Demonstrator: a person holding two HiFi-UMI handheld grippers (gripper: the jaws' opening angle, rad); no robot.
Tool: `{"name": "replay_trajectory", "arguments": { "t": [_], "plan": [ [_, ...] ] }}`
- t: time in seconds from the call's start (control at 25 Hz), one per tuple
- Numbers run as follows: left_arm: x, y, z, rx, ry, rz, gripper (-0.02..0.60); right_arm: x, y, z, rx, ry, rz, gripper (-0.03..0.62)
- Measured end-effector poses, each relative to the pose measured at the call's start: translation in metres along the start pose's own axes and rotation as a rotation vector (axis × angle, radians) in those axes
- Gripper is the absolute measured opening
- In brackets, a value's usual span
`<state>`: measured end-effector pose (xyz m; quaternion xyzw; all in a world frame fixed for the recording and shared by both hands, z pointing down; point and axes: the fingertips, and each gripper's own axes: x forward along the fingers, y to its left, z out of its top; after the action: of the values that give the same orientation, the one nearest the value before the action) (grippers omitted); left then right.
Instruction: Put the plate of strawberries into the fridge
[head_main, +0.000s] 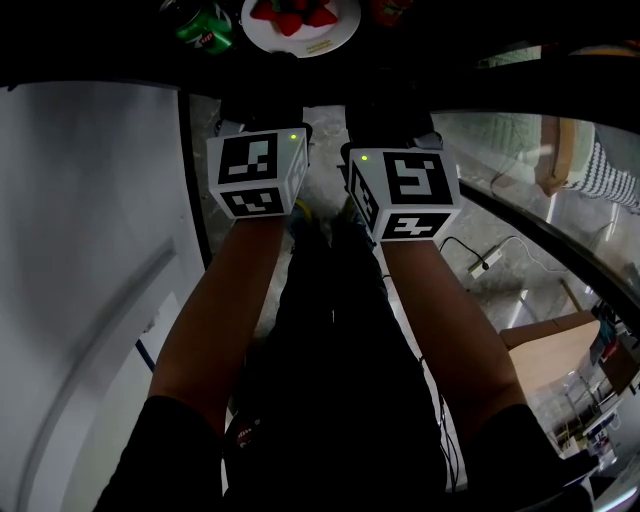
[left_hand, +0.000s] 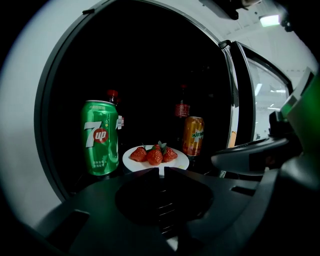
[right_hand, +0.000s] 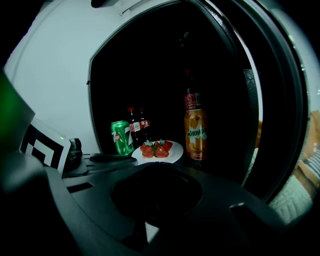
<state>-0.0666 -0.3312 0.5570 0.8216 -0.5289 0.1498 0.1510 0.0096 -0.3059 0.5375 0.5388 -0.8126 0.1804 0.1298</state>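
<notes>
Where the person's bare left forearm (head_main: 215, 320) and right forearm (head_main: 450, 320) stretch forward over dark trousers (head_main: 330, 360), each ends in a black-and-white marker cube. The left cube (head_main: 258, 172) and the right cube (head_main: 405, 192) sit side by side, close but apart. The left gripper (left_hand: 161, 173) has its dark jaws pressed together, with only a thin slit at the tips and nothing between them. The right gripper (right_hand: 157, 170) likewise has its jaws closed on nothing.

Both point into the round-fronted white fridge (right_hand: 55, 75), whose glass-paned door (left_hand: 260, 95) stands open at the right. Just past the jaw tips, inside the dark interior, the round white plate (left_hand: 180, 161) sits flat near the front, with a small heap of red, green-leaved strawberries (left_hand: 154, 155) on it. A tall green 7up can (left_hand: 100, 137) stands upright just beside the plate on its left, and an orange Mirinda can (left_hand: 193, 136) stands upright just beside it on the right — the plate lies between the two.

Farther back, two dark bottles show dimly — a red-capped bottle (left_hand: 113, 95) behind the green can and a red-labelled bottle (left_hand: 182, 109) behind the orange one.
</notes>
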Motion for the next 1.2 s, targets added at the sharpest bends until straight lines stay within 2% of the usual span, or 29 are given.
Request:
{"name": "replay_trajectory", "arguments": {
  "t": [0.36,0.76,1.2],
  "plan": [
    [-0.006,-0.008,0.02,0.042,-0.031,-0.018,0.017,-0.008,-0.006,0.015,-0.024,-0.022,-0.003,0.005],
    [-0.047,-0.002,0.058,0.068,-0.087,-0.017,0.017,-0.03,0.014,0.041,-0.038,-0.052,-0.008,0.005],
    [-0.081,0.007,0.08,0.083,-0.116,-0.011,0.017,-0.053,0.027,0.058,-0.036,-0.074,-0.032,0.005]
  ]
}}
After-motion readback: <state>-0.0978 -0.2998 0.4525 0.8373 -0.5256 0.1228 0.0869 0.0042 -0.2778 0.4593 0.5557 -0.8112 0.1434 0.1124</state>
